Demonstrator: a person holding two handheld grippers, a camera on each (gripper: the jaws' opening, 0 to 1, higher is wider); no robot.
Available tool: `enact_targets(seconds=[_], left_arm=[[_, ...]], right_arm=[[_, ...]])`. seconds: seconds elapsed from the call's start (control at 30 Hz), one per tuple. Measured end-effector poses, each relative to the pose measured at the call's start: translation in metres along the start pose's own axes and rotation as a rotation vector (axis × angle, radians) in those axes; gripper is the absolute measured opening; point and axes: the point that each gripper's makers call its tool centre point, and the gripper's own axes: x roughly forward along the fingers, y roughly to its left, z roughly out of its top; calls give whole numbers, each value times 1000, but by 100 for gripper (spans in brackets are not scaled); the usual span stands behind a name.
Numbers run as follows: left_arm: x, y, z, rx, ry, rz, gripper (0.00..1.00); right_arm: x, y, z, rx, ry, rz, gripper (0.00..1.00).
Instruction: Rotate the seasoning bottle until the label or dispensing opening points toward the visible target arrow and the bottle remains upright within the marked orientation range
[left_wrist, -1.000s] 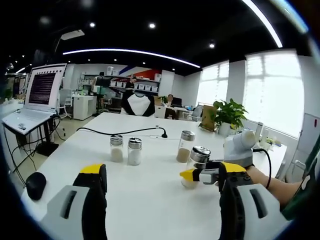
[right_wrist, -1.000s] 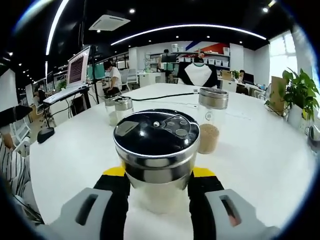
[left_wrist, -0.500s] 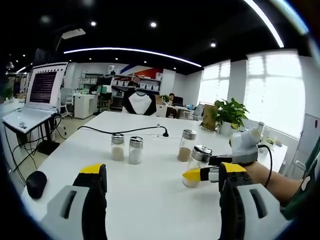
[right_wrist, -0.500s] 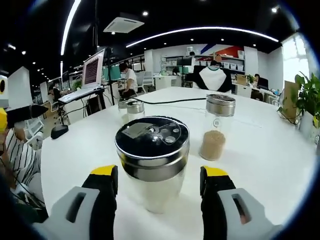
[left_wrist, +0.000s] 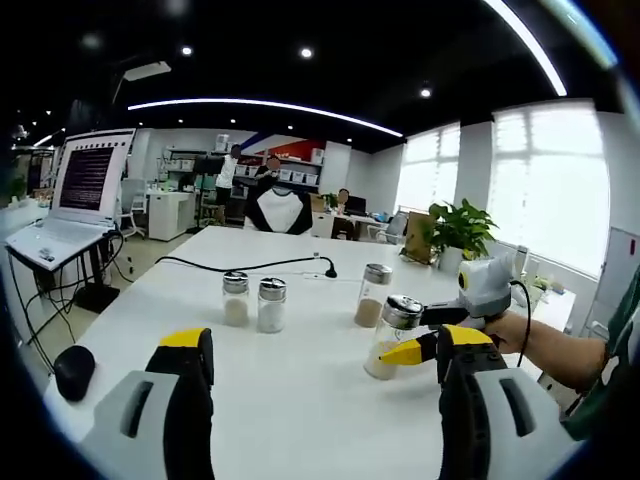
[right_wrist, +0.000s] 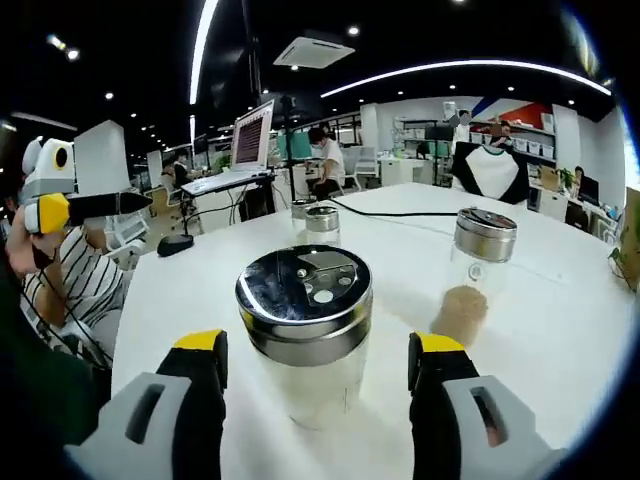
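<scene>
A clear seasoning bottle (right_wrist: 303, 350) with a steel lid (right_wrist: 303, 290) stands upright on the white table (right_wrist: 190, 300), with pale grains at its base. Its lid has a flap and small holes. My right gripper (right_wrist: 318, 345) is open around the bottle, with a gap on each side. In the left gripper view the same bottle (left_wrist: 390, 340) stands right of centre, and the right gripper (left_wrist: 415, 335) reaches in around it. My left gripper (left_wrist: 325, 338) is open over bare table, holding nothing. It also appears at the left edge of the right gripper view, the left gripper (right_wrist: 90, 207).
Two small shakers (left_wrist: 252, 300) and a bottle of brown seasoning (left_wrist: 372, 293) stand behind. A black cable (left_wrist: 250, 265) crosses the far table. A mouse (left_wrist: 72, 370) lies at the left edge, and a laptop (left_wrist: 75, 190) and a plant (left_wrist: 455, 230) are beyond. A person's striped sleeve (right_wrist: 70, 290) is near.
The right gripper has let go of the seasoning bottle and its jaws now stand apart. Its view has swung round the bottle. The left gripper has stayed put.
</scene>
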Motion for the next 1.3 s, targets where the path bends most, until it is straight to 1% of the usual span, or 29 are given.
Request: enact_targets(seconds=[0.1, 0.13, 0.17, 0.2, 0.27, 0.4, 0.53, 0.6, 0.63, 0.73, 1.0, 1.1, 1.3], left_arm=[[0, 1, -1, -2, 4, 2, 98], [0, 1, -1, -1, 4, 2, 98], [-1, 1, -1, -1, 5, 3, 98], [-1, 1, -1, -1, 5, 3, 98], [-1, 1, -1, -3, 4, 3, 98], [-2, 2, -1, -7, 5, 5, 98], [-1, 1, -2, -2, 9, 3, 98], [-1, 1, -2, -1, 10, 1, 98], [-1, 1, -2, 0, 11, 1, 98], [0, 1, -2, 0, 12, -1, 98], [0, 2, -2, -7, 11, -5, 96], [0, -1, -3, -13, 8, -20, 96], [-1, 1, -4, -8, 13, -16, 96]], right_arm=[[4, 2, 1, -9, 3, 52, 74], [5, 2, 6, 25, -24, 76, 74], [6, 4, 6, 42, -26, 89, 73], [7, 5, 2, 64, -5, 115, 71], [10, 1, -1, 42, 4, 110, 66], [11, 3, 2, 44, -9, 136, 63], [12, 5, 3, 32, -13, 147, 55], [12, 6, 4, 27, -27, 162, 49], [12, 9, 4, 9, -39, 176, 47], [12, 9, 3, -12, -38, 173, 46], [12, 8, 3, -19, -42, 165, 45], [12, 8, 3, -19, -46, 156, 45], [12, 8, 3, -19, -46, 151, 45]])
